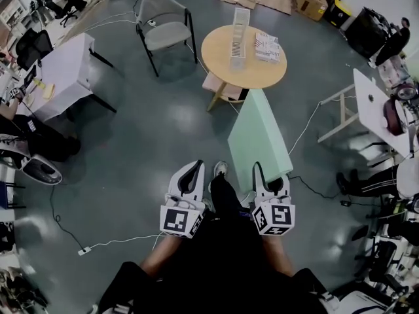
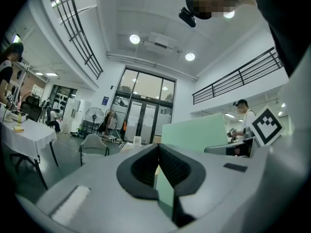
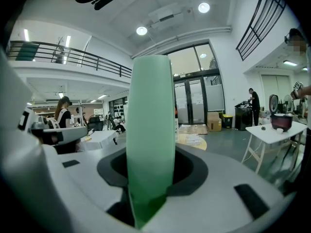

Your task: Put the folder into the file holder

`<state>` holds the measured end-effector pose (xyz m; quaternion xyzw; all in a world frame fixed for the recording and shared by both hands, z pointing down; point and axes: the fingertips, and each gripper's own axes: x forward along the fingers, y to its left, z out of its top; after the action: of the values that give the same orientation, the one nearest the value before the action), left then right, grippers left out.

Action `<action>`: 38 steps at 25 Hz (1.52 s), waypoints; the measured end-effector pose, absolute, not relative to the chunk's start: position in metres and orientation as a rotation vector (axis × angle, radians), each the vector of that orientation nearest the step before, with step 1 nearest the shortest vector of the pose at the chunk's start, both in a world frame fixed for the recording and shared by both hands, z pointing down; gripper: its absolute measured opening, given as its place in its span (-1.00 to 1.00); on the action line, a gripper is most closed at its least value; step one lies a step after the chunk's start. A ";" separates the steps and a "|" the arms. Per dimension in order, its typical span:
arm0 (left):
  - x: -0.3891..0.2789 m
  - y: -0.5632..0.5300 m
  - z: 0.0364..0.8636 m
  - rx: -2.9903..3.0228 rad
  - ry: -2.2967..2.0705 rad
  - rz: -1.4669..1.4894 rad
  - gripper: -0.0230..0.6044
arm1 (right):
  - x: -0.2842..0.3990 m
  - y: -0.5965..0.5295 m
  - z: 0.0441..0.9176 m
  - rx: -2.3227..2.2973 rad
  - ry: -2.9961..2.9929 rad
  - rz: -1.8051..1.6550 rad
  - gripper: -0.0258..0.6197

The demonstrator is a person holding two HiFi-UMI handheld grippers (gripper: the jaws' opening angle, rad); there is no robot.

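Note:
A long mint-green folder (image 1: 258,136) sticks out forward from my right gripper (image 1: 270,178), which is shut on its near end. In the right gripper view the folder (image 3: 150,120) stands on edge between the pads of that gripper (image 3: 150,178). The slatted white file holder (image 1: 239,38) stands upright on a round wooden table (image 1: 222,61), well ahead of the folder's far end. My left gripper (image 1: 190,174) is beside the right one, fingertips together and nothing seen in it. From the left gripper (image 2: 158,152) the folder (image 2: 194,130) shows to the right.
Booklets (image 1: 267,46) lie next to the holder. A grey chair (image 1: 163,28) stands left of the round table. White tables stand at left (image 1: 65,70) and right (image 1: 376,106). Cables (image 1: 118,241) run over the floor. A person's legs (image 1: 366,182) reach in at right.

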<state>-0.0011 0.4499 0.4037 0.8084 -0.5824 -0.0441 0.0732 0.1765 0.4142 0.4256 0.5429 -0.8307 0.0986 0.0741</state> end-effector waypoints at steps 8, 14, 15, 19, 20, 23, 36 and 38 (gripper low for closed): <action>-0.016 0.416 0.404 2.423 -1.764 -0.120 -0.92 | 0.163 0.370 0.421 1.643 -2.512 0.268 -0.47; -0.024 0.375 0.402 2.419 -1.774 -0.115 -0.91 | 0.153 0.321 0.421 1.629 -2.515 0.261 -0.46; -0.025 0.368 0.401 2.420 -1.776 -0.115 -0.92 | 0.152 0.313 0.419 1.629 -2.520 0.263 -0.46; -0.027 0.334 0.399 2.424 -1.786 -0.117 -0.92 | 0.149 0.280 0.419 1.627 -2.533 0.266 -0.46; -0.026 0.325 0.400 2.424 -1.788 -0.118 -0.92 | 0.148 0.271 0.420 1.624 -2.536 0.267 -0.46; -0.023 0.297 0.396 2.428 -1.786 -0.119 -0.92 | 0.148 0.246 0.419 1.610 -2.543 0.273 -0.46; 0.007 0.184 0.386 2.461 -1.771 -0.068 -0.92 | 0.162 0.142 0.419 1.572 -2.579 0.306 -0.46; 0.011 0.172 0.385 2.458 -1.768 -0.073 -0.92 | 0.164 0.133 0.420 1.570 -2.586 0.306 -0.46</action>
<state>0.0115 0.1725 0.3850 0.8103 -0.5828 -0.0239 0.0563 0.1644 0.1325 0.4204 0.5155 -0.8495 0.1006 0.0503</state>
